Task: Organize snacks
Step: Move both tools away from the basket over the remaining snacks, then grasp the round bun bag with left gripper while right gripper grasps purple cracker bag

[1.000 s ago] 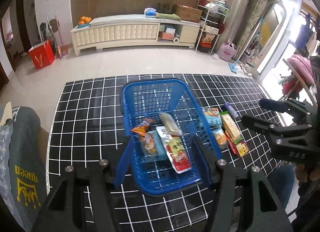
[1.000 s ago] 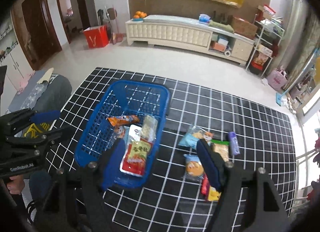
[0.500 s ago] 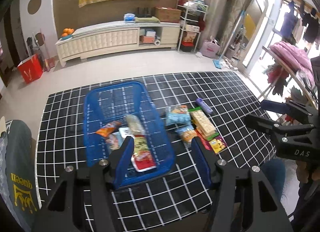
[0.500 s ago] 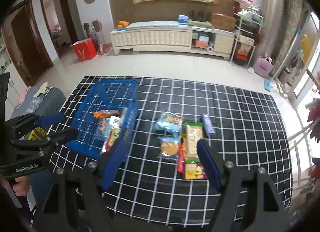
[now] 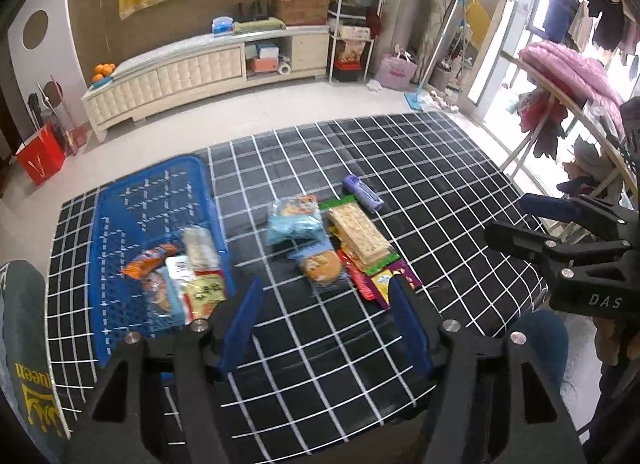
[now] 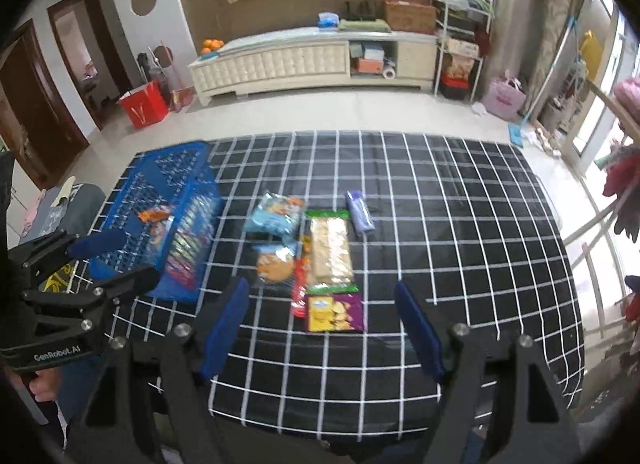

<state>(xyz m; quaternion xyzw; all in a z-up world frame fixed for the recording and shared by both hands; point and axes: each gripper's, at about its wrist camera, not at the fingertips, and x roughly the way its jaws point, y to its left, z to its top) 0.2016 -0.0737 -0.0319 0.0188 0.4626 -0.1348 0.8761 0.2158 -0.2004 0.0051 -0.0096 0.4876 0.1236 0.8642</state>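
We take the blue plastic mesh basket [image 6: 168, 220] as our landmark; it stands at the left end of the bench [image 6: 460, 224], which is covered in black cloth with a white grid. Inside the basket we see several snack packets, among them an orange one [image 5: 150, 260] and a red and white one [image 5: 204, 290]. Just to the right of the basket, on the cloth, lies a light blue snack bag [image 6: 276, 216], and nearer us a clear packet holding a round biscuit [image 6: 274, 266] touches it. Further right of the basket is a long green-edged pack of pale crackers [image 6: 330, 250], with a thin red packet [image 6: 299, 292] along its left side and a purple and yellow packet [image 6: 336, 312] at its near end. Furthest right from the basket lies a small purple tube-shaped pack [image 6: 360, 216], apart from the crackers. Our left gripper [image 5: 326, 320] hovers above the cloth right of the basket, its fingers opening with nothing between them. Our right gripper [image 6: 322, 328] hangs over the loose packets, fingers wide and empty.
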